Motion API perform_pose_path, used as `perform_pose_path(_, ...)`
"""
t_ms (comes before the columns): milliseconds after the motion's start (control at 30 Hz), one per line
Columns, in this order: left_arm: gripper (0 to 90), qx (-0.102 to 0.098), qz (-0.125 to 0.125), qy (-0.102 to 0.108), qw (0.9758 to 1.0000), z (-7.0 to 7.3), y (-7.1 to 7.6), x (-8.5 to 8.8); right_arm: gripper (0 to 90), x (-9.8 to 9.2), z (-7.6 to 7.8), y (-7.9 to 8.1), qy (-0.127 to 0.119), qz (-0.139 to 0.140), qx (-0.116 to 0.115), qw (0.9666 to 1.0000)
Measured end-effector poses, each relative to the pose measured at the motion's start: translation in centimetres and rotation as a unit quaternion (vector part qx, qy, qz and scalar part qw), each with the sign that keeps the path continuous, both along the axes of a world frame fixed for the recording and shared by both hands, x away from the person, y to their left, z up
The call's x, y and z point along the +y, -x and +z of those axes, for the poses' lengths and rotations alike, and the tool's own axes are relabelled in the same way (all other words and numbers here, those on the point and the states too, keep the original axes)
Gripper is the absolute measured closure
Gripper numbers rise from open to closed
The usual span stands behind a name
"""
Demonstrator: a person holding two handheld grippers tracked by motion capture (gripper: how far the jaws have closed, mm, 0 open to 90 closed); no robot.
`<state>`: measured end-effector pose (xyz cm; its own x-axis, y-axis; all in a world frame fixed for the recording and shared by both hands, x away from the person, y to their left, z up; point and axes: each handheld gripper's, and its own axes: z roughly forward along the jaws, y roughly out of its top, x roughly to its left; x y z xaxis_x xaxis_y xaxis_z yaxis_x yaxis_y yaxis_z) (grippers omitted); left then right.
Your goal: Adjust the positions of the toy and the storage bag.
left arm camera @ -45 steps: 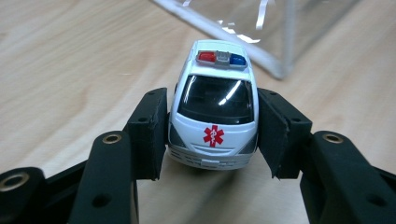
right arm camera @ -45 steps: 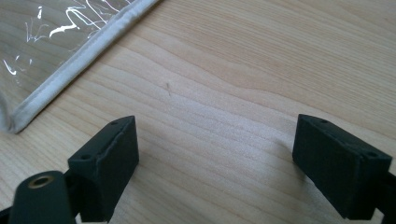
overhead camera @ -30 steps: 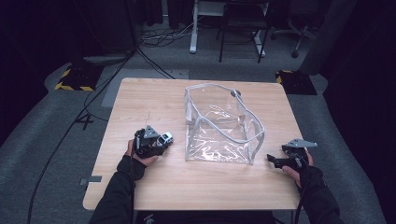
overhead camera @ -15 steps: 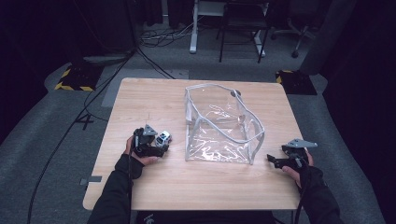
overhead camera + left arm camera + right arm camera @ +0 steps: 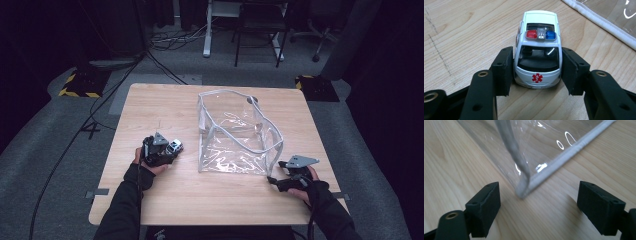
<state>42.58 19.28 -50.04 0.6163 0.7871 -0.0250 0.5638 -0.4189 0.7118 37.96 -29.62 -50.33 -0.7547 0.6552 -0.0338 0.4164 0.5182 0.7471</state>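
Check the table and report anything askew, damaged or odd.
Nothing is spilled or broken. The clear bag sags: its open top rim leans unevenly rather than standing square. The toy ambulance sits upright on its wheels, clamped in the left gripper. The right gripper stands open at the bag's corner.

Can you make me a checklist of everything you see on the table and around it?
Surface: wooden table, bare wood between the things.
Job's things: white toy ambulance with red and blue roof lights; clear plastic bag with white trim, standing open mid-table.
Clutter: nothing seen.
Grippers: left gripper shut on the ambulance's sides; right gripper open, jaws have just been closing, the bag's bottom corner just ahead of them, untouched.
Cables: black cables run over the floor left of the table.
Surroundings: grey carpet, a desk frame, yellow-black striped pads.
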Motion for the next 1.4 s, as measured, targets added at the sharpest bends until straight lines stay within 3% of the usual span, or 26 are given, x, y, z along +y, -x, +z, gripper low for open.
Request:
perform_pose_path(33,47.9,0.0,0.0,0.0,1.0,0.0,0.0,0.0,21.3,0.5,0.0,-0.2,-0.004,-0.006,0.004,1.0)
perform_pose_path(100,48.0,-0.001,0.0,-0.001,1.0,0.0,0.0,0.0,34.8,1.1,0.0,-0.6,-0.011,-0.003,0.003,0.9999)
perform_pose_path(167,48.0,-0.001,-0.001,-0.001,1.0,0.0,0.0,0.1,38.2,1.7,0.1,-0.9,-0.015,0.004,0.003,0.9999)
perform_pose_path(200,48.0,-0.003,-0.003,-0.003,1.0,0.0,-0.1,0.1,37.4,2.1,0.1,-1.0,-0.011,0.017,-0.004,0.9998)
perform_pose_path(267,48.0,-0.003,-0.007,-0.003,1.0,0.0,-0.1,0.2,35.9,2.8,0.1,-1.3,-0.009,0.015,-0.012,0.9998)
perform_pose_path(433,48.0,0.001,-0.009,0.002,1.0,0.0,-0.2,0.3,36.0,4.0,0.1,-2.5,-0.007,0.026,-0.016,0.9995)
perform_pose_path(833,48.0,-0.003,0.004,-0.001,1.0,0.0,-0.7,1.3,36.0,7.3,0.1,-5.2,-0.009,0.032,-0.012,0.9994)
perform_pose_path(1400,48.0,-0.003,0.024,-0.004,0.9997,0.0,-1.0,2.7,34.0,11.5,0.1,-6.5,-0.005,0.026,-0.01,0.9996)
